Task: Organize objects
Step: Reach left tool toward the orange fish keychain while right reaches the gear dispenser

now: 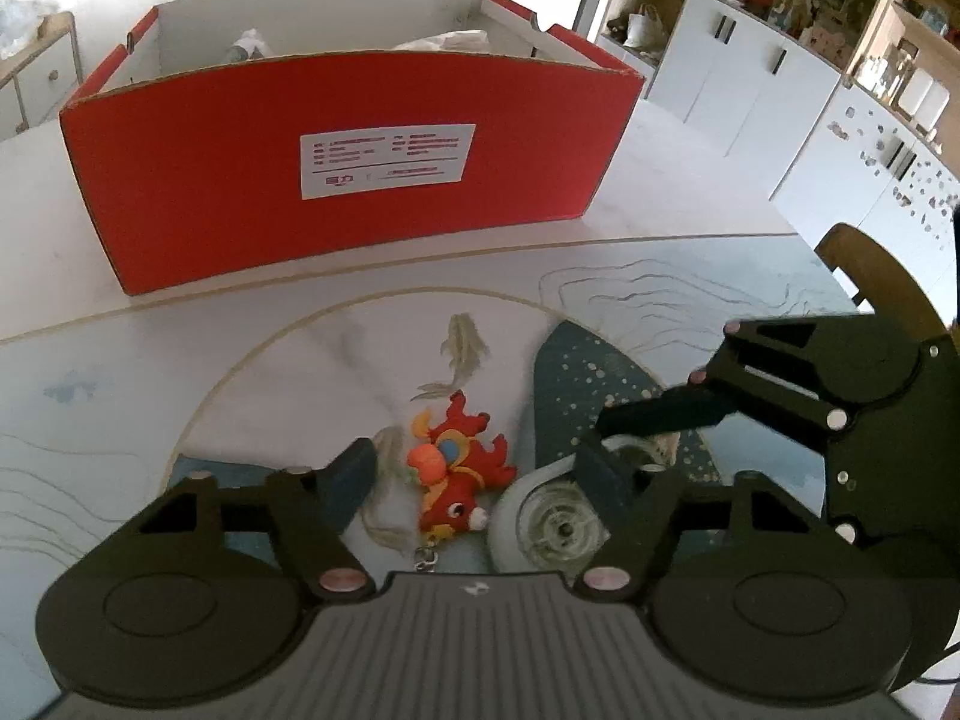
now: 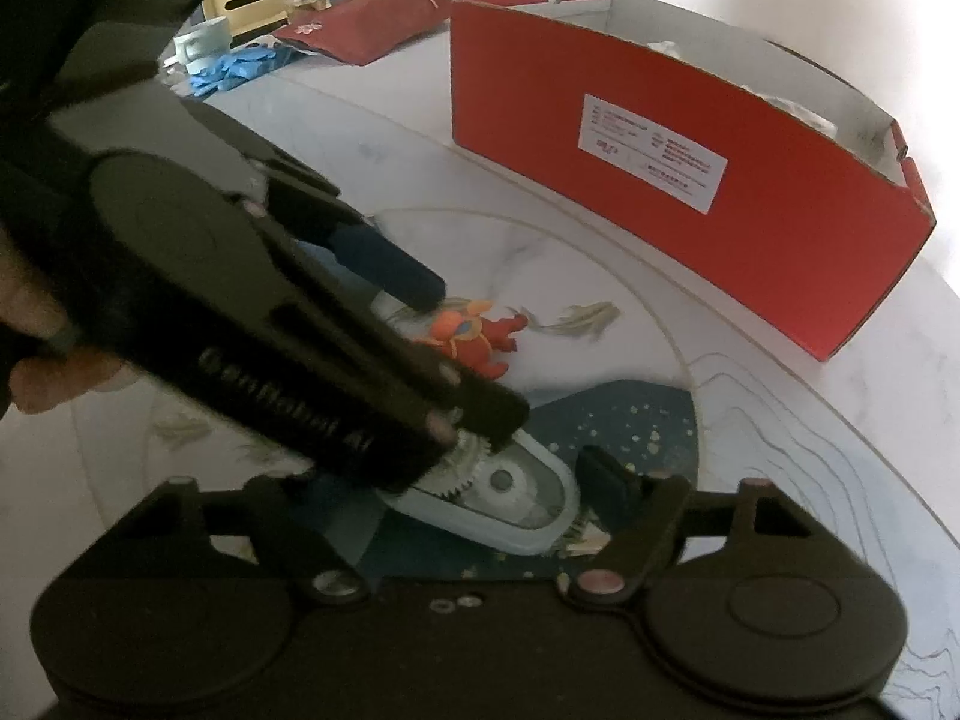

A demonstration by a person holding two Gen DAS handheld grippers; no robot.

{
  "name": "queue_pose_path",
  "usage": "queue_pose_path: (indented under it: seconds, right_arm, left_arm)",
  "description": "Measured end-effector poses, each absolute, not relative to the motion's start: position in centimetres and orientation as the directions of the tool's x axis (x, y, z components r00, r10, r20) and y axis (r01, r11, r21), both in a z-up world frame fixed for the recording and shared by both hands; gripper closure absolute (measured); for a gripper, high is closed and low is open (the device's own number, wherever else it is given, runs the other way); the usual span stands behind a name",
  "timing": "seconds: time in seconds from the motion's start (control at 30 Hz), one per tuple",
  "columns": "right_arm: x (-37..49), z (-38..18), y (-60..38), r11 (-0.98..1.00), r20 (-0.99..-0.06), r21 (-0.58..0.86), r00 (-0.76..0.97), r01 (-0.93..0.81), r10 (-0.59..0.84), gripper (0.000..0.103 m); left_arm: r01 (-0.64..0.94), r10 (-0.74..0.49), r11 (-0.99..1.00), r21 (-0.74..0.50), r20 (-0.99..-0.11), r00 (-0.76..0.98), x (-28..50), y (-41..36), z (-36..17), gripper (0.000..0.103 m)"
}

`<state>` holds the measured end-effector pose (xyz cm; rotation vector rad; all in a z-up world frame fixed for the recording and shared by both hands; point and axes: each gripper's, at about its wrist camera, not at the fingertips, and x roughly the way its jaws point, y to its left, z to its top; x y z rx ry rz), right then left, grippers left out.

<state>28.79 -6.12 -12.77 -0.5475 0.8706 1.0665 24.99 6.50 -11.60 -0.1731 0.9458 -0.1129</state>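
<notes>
A red plush fish keychain (image 1: 459, 468) lies on the patterned mat between the open fingers of my left gripper (image 1: 474, 468); it also shows in the right wrist view (image 2: 480, 333). A pale blue correction-tape dispenser (image 1: 552, 519) lies just right of it, partly under my left gripper's right finger (image 1: 603, 468). In the right wrist view the dispenser (image 2: 510, 501) lies between the open fingers of my right gripper (image 2: 480, 480), with the left gripper's body (image 2: 288, 324) crossing above it. The right gripper's finger (image 1: 654, 411) reaches in from the right in the left wrist view.
An open red cardboard box (image 1: 336, 162) with some items inside stands beyond the mat; it also shows in the right wrist view (image 2: 690, 192). A red pouch (image 2: 366, 21), blue gloves (image 2: 237, 69) and a tape roll (image 2: 204, 45) lie far left. A wooden chair back (image 1: 876, 276) is at right.
</notes>
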Motion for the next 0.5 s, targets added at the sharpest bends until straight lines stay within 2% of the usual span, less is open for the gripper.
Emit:
queue_pose_path:
  seconds: [0.1,0.5]
  right_arm:
    - [28.2,-12.6,-6.5,0.392,-0.827,0.009,0.213,-0.920,0.520,0.026]
    - [26.8,-12.2,-11.0,0.524,-0.852,0.009,0.268,-0.852,0.450,0.026]
  left_arm:
    - [0.005,-0.167,0.980,-0.200,-0.802,0.574,25.2,6.7,-11.5,0.041]
    - [0.048,-0.135,0.990,-0.131,-0.807,0.575,24.7,5.2,-11.8,0.041]
